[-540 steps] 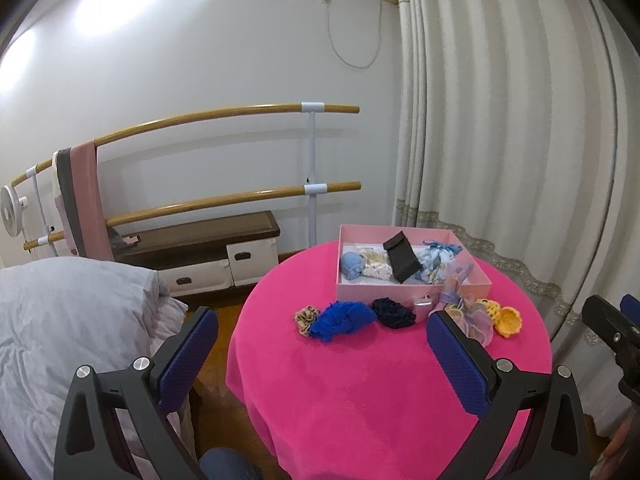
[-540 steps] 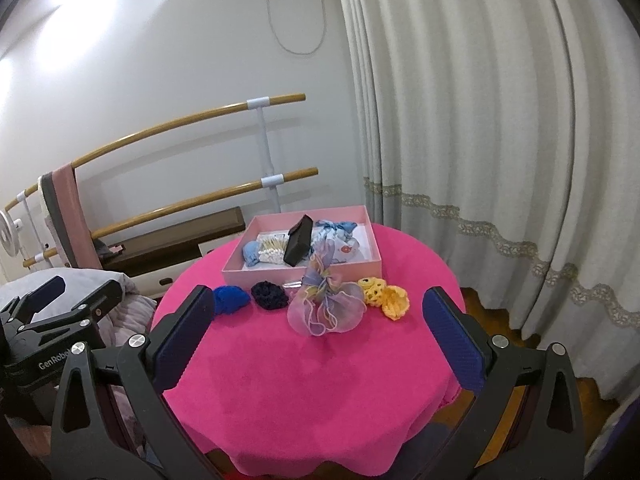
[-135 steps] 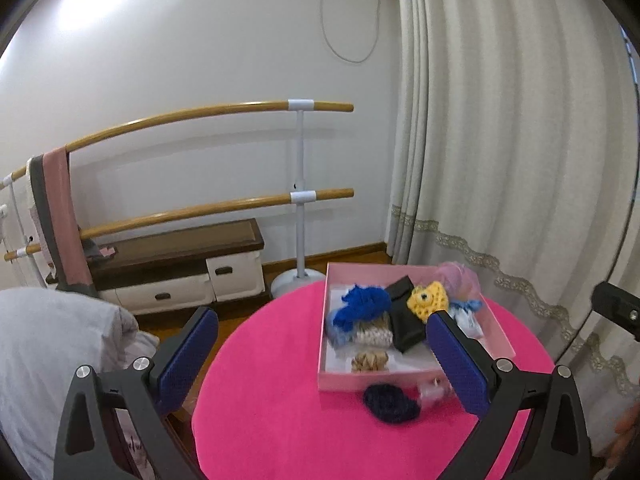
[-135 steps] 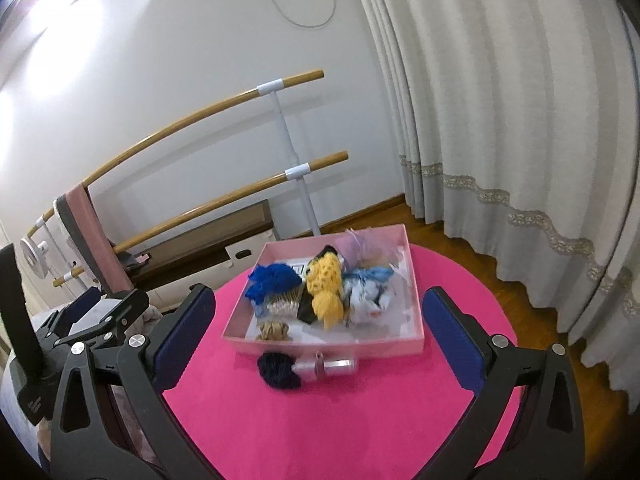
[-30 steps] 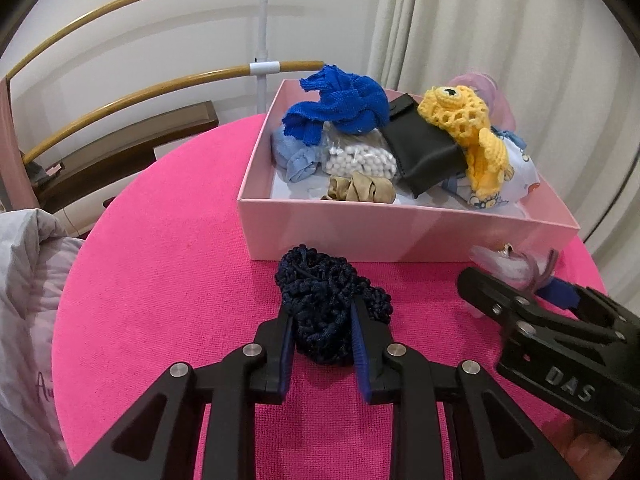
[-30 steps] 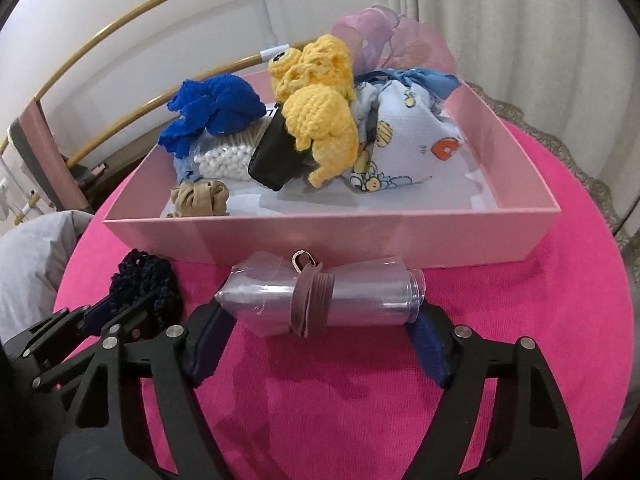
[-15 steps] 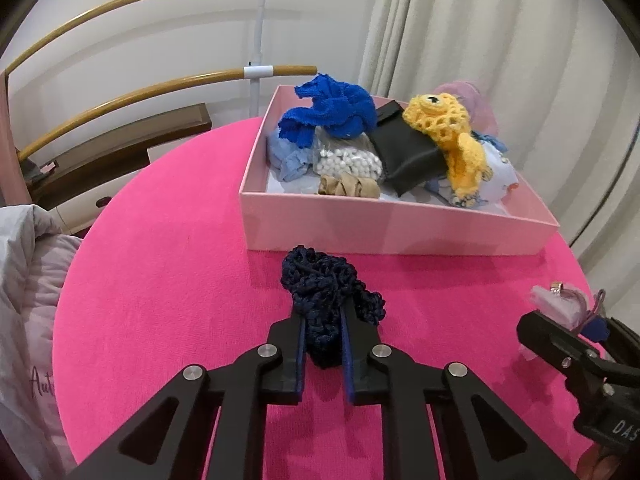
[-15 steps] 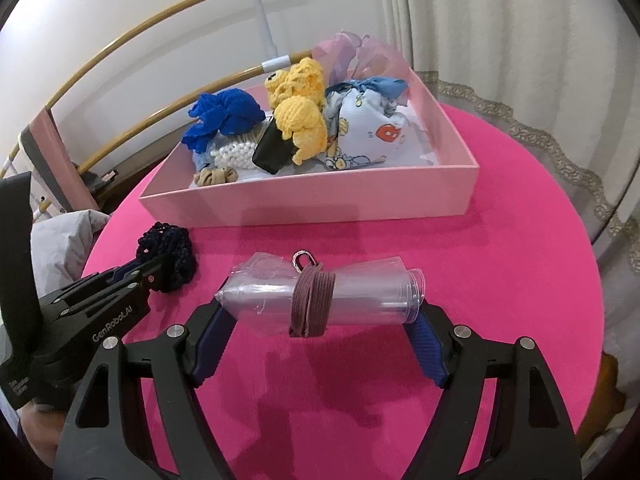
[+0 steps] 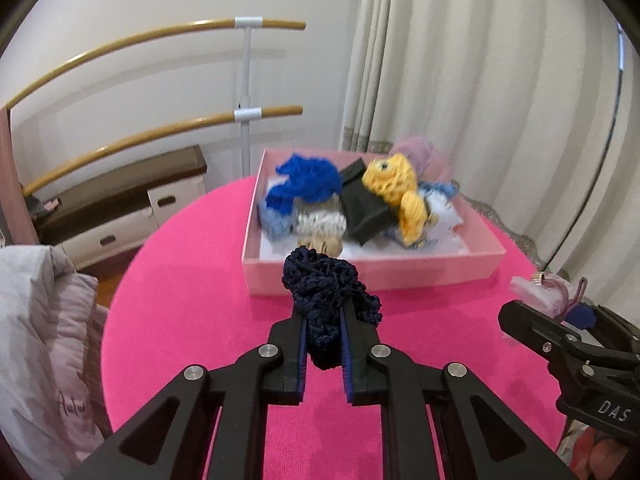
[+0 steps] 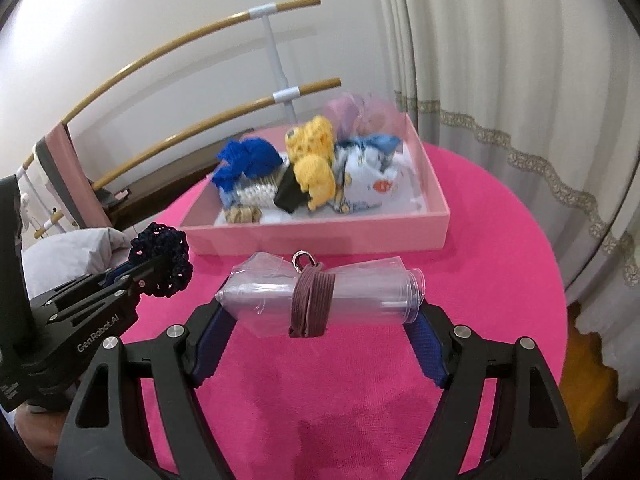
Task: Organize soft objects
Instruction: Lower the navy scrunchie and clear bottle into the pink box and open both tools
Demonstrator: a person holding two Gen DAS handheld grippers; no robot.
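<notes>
My left gripper [image 9: 324, 334], marked "GenRobot.AI", clenched the navy crocheted scrunchie [image 9: 326, 294] above the pink tablecloth [image 9: 192, 280], while my right gripper [image 10: 320, 316], marked "DAS", grasped the clear tube [image 10: 320, 292] before the pink box [image 10: 320, 236].

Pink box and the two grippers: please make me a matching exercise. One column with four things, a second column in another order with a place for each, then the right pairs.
Things:
1. dark navy crochet scrunchie
2. clear plastic pouch
3. yellow crochet toy
4. pink tablecloth

Places:
A. inside the pink box
B. under the pink box
C. clamped in the left gripper
D. held crosswise in the right gripper

Pairs: 1-C, 2-D, 3-A, 4-B
</notes>
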